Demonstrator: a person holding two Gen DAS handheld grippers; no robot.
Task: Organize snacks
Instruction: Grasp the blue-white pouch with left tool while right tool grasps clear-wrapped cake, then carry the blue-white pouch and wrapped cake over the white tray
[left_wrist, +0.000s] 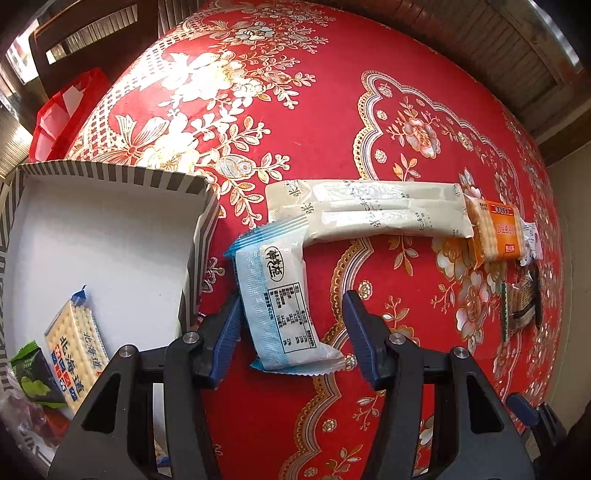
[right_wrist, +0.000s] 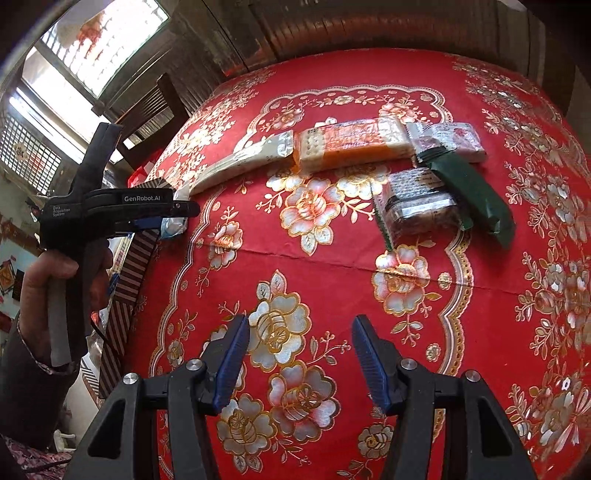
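— Where is the left gripper (left_wrist: 291, 332) right now?

— Pointing steeply down at the bench (left_wrist: 332, 110), which wears a red cloth with gold and white flowers. A blue-and-white snack packet (left_wrist: 280, 299) lies between its blue pads. One pad sits right at the packet's edge, the other stands clear of it — so the jaws are released, not clamped.

— And the box?

— The striped box (left_wrist: 110, 173), white inside, sits just beside that packet on the left. A cracker pack with blue print (left_wrist: 75, 354) and a green packet (left_wrist: 35, 380) already lie in it (something reddish shows at the bottom corner, too blurred to name).

— What else lies out on the bench?

— A long cream packet (left_wrist: 369, 210) just beyond the blue-and-white one, its end overlapped by it. At its far end is an orange cracker pack (left_wrist: 495, 232), touching it. From the right wrist camera, further along that row, a pale packet with pink print (right_wrist: 450, 142), a dark green packet (right_wrist: 476, 192) lying across it, and a clear-wrapped dark packet (right_wrist: 417, 206) just beside.

— The right gripper (right_wrist: 299, 360)?

— Unclenched over bare cloth, nothing between its pads. The same view catches a hand (right_wrist: 55, 291) gripping the left tool's handle.
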